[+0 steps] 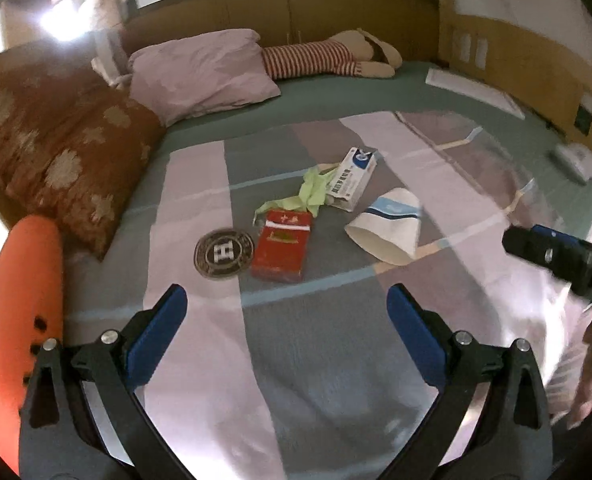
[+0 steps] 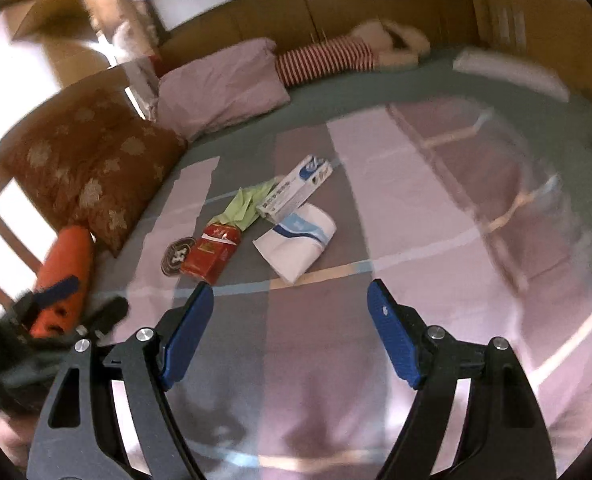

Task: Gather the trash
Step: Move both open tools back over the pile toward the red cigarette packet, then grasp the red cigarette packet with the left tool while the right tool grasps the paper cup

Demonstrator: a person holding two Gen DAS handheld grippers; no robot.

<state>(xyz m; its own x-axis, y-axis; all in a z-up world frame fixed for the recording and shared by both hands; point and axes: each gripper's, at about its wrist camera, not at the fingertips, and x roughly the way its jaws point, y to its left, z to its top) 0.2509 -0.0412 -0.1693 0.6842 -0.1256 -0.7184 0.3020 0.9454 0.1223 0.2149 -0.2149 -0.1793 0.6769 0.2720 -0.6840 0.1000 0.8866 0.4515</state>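
Note:
Trash lies in a cluster on the striped bed cover: a red cigarette pack point(image 1: 282, 246) point(image 2: 212, 250), a round dark coaster with an H point(image 1: 224, 254) point(image 2: 177, 256), a crumpled green wrapper point(image 1: 305, 196) point(image 2: 248, 204), a white and blue medicine box point(image 1: 351, 178) point(image 2: 296, 186) and a flattened white paper cup point(image 1: 389, 228) point(image 2: 297, 240). My left gripper point(image 1: 288, 300) is open and empty, just short of the pack. My right gripper point(image 2: 290, 292) is open and empty, just short of the cup. An orange bin point(image 1: 20, 320) point(image 2: 64, 276) is at the left.
A brown flowered cushion point(image 1: 64, 160) and a lilac pillow point(image 1: 204, 72) lie at the left and back. A striped plush toy point(image 1: 327, 56) lies by the wooden headboard. The right gripper's body point(image 1: 563, 256) shows at the right edge of the left wrist view.

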